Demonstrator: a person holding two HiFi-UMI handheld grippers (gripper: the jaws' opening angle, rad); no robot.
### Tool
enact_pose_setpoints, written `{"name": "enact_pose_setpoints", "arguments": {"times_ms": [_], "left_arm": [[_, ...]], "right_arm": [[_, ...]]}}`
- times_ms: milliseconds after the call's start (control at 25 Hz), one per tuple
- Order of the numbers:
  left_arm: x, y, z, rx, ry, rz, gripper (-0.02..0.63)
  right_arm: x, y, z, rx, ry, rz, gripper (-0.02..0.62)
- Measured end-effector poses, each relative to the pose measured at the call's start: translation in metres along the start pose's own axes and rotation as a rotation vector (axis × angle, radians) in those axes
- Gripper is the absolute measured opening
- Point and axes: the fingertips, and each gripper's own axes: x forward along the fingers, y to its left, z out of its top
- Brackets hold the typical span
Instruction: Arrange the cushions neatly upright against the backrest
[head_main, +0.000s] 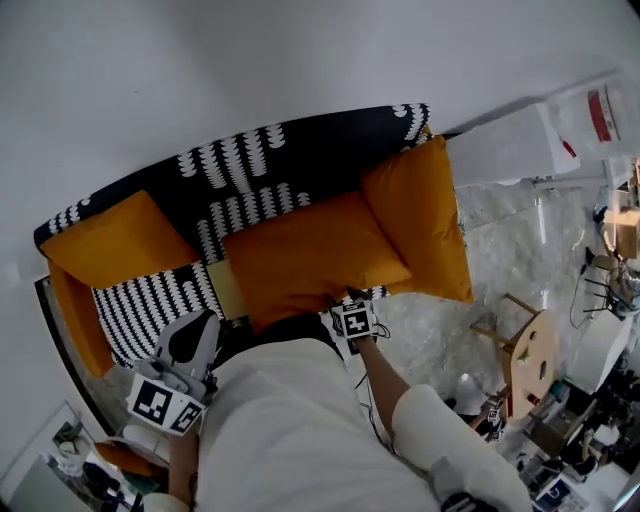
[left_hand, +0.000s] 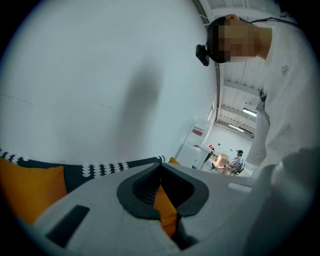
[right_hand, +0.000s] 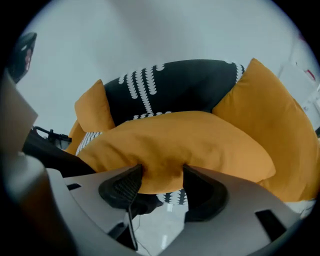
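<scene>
Nearest my head camera, at 7 o'clock, the left gripper (left_hand: 160, 169) hangs by the sofa (head_main: 150, 300) front, tips together, nothing clamped that I can see. At 9 o'clock the left cushion (head_main: 115, 240) leans in the corner. Centre, the middle cushion (head_main: 305, 255) lies flat on the seat, long axis running 9 to 3, with the backrest (head_main: 300, 140) beyond at 12. Nearer to it is the right gripper (right_hand: 160, 172), jaws spread wide astride its near edge, not pinching, I judge. At 2 o'clock leans the right cushion (head_main: 425, 215).
</scene>
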Motion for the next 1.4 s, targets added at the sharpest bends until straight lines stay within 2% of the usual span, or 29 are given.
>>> {"name": "enact_pose_setpoints", "arguments": {"times_ms": [120,160,240,360,560,800,920,1080,1240,1400], "left_arm": [[-0.003,0.000,-0.002,-0.002,0.008,0.019,0.012],[-0.005,0.000,-0.004,-0.004,0.011,0.026,0.011],[-0.008,0.002,-0.006,-0.009,0.012,0.041,0.011],[-0.009,0.002,-0.006,-0.015,0.006,0.055,0.012],[-0.005,0.002,-0.002,-0.018,-0.010,0.059,0.012],[-0.003,0.005,-0.002,-0.031,-0.023,0.075,0.012],[-0.006,0.009,-0.001,-0.042,-0.039,0.094,0.012],[-0.012,0.015,-0.002,-0.061,-0.067,0.120,0.011],[-0.020,0.022,-0.003,-0.078,-0.082,0.139,0.012],[-0.028,0.029,-0.003,-0.087,-0.089,0.163,0.011]], "right_arm": [[0.008,-0.002,0.006,-0.060,0.027,-0.031,0.231],[0.009,-0.003,0.008,-0.063,0.030,-0.034,0.198],[0.011,-0.004,0.010,-0.071,0.029,-0.041,0.085],[0.010,-0.004,0.013,-0.082,0.032,-0.043,0.018],[-0.007,0.004,0.041,-0.003,0.002,0.024,0.011],[-0.023,0.024,0.115,0.159,-0.066,0.133,0.011],[-0.033,0.036,0.149,0.171,-0.093,0.160,0.011],[-0.042,0.047,0.164,0.198,-0.101,0.207,0.010],[-0.038,0.043,0.169,0.315,-0.070,0.222,0.010],[-0.017,0.036,0.204,0.329,-0.121,0.189,0.011]]}}
